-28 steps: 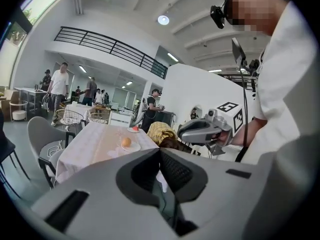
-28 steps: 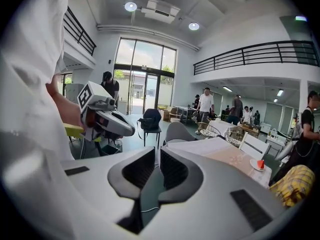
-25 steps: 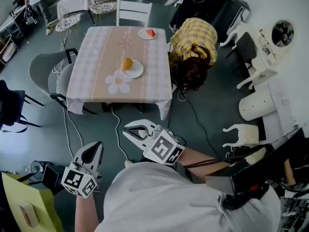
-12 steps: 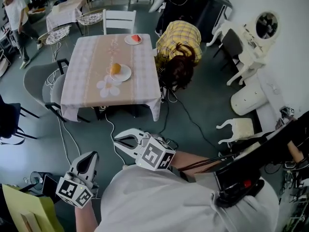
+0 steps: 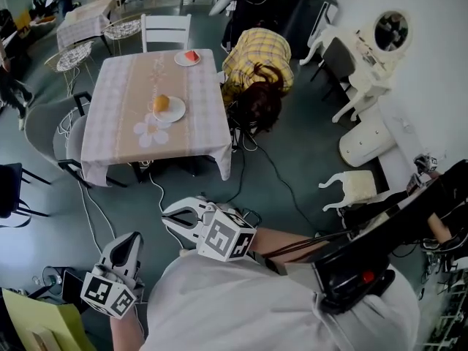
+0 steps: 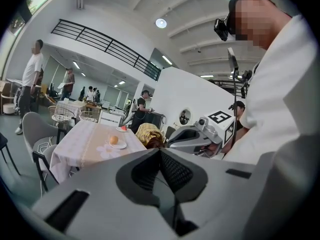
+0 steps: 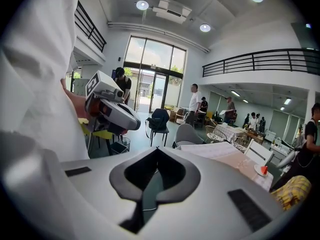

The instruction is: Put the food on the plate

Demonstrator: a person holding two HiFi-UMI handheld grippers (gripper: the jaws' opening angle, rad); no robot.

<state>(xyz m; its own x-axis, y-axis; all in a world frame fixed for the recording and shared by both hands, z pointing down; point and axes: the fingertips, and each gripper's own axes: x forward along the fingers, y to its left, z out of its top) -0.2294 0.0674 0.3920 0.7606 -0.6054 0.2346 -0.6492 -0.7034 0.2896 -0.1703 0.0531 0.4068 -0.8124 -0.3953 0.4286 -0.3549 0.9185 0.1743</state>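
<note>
Far ahead stands a table (image 5: 117,134) with a pale checked cloth. On it a white plate (image 5: 174,112) holds a round orange food (image 5: 161,102), and a second small plate (image 5: 180,61) at the far edge holds a red piece (image 5: 191,55). Both grippers hang close to my body, well short of the table. My left gripper (image 5: 130,240) is shut and empty. My right gripper (image 5: 170,214) points left, its jaws just closing together with nothing between them. The left gripper view shows the orange food (image 6: 114,140) far off.
A person in a yellow plaid shirt (image 5: 256,58) bends down at the table's right side. A white chair (image 5: 165,29) and grey chairs (image 5: 51,134) ring the table. Cables (image 5: 281,178) run over the floor. A tipped white chair (image 5: 358,189) lies at the right.
The right gripper's jaws have come together. The table has slid left in the head view, and both grippers sit a little lower and further left.
</note>
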